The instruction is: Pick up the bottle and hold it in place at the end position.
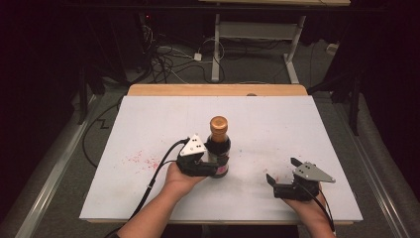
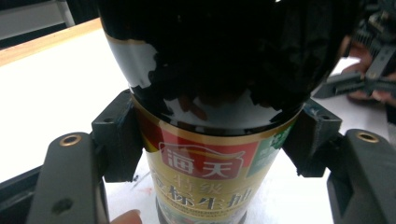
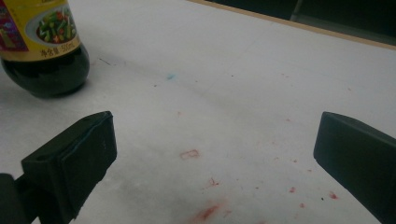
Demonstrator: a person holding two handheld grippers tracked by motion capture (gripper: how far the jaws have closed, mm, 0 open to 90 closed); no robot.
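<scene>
A dark sauce bottle (image 1: 218, 148) with a copper-coloured cap stands upright near the middle of the white table top (image 1: 148, 124). My left gripper (image 1: 210, 166) is shut on its lower body from the left side. In the left gripper view both black pads (image 2: 119, 140) press against the bottle (image 2: 210, 116) at its red and gold label. My right gripper (image 1: 282, 171) rests low at the front right of the table, open, nothing between its jaws. In the right gripper view the bottle's base (image 3: 44, 51) stands at the upper left, apart from that open gripper (image 3: 215, 154).
The white top carries red stains (image 1: 141, 161) left of the bottle and more stains (image 3: 208, 212) under my right gripper. A wooden edge (image 1: 218, 89) runs along the far side. Beyond it lie floor cables (image 1: 168, 59) and a desk frame (image 1: 257, 29).
</scene>
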